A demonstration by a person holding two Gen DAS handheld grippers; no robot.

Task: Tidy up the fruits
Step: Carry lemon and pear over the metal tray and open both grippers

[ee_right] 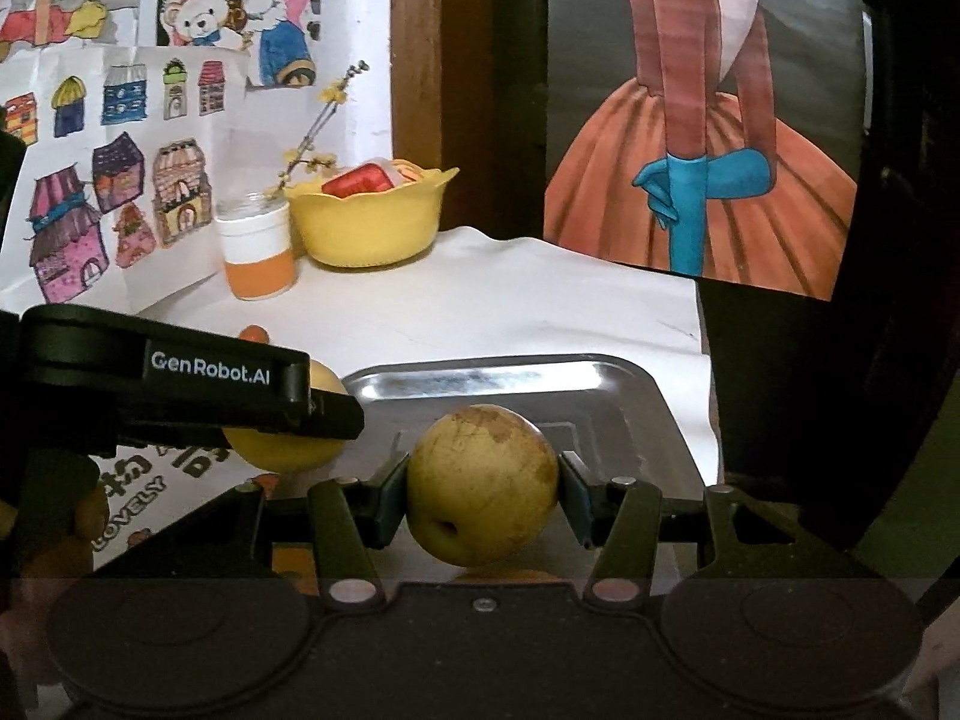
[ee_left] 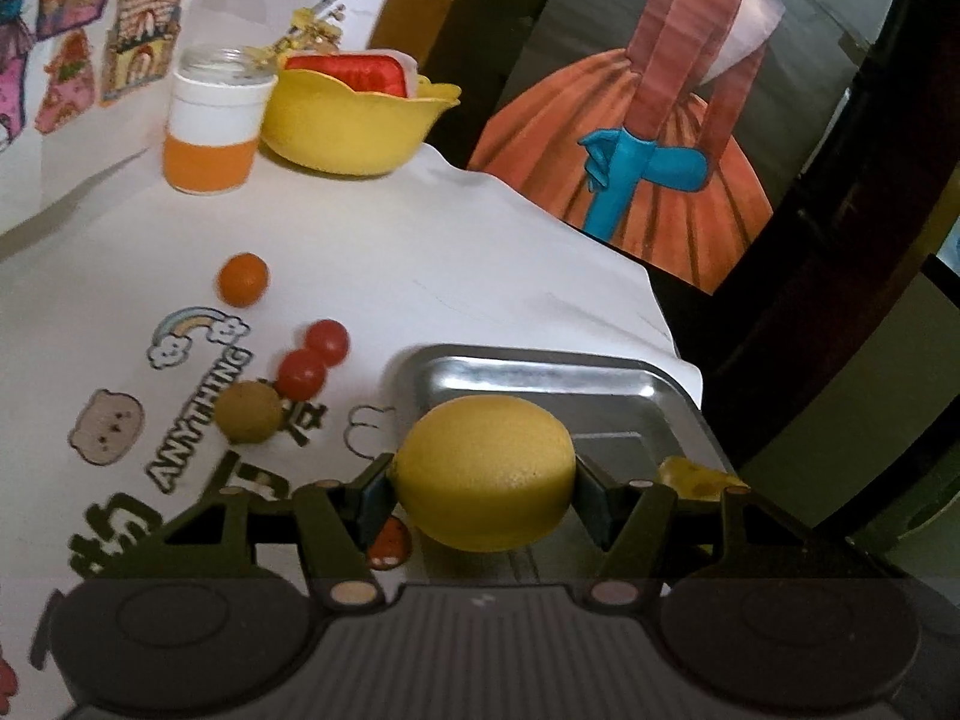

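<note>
My left gripper (ee_left: 483,480) is shut on a yellow lemon (ee_left: 483,477), held at the near left corner of the metal tray (ee_left: 540,378). My right gripper (ee_right: 483,483) is shut on a speckled yellow pear (ee_right: 483,483) above the same tray (ee_right: 480,381). In the right wrist view the left gripper's black body crosses from the left with the lemon (ee_right: 282,453) partly hidden behind it. On the white cloth left of the tray lie a small orange (ee_left: 242,278), two red cherry tomatoes (ee_left: 312,360) and a brownish round fruit (ee_left: 247,412).
A yellow bowl (ee_left: 354,126) with a red packet and a white-and-orange jar (ee_left: 213,132) with twigs stand at the back by the wall. The table's right edge drops off just past the tray. A yellow bit (ee_left: 699,477) shows by the right finger.
</note>
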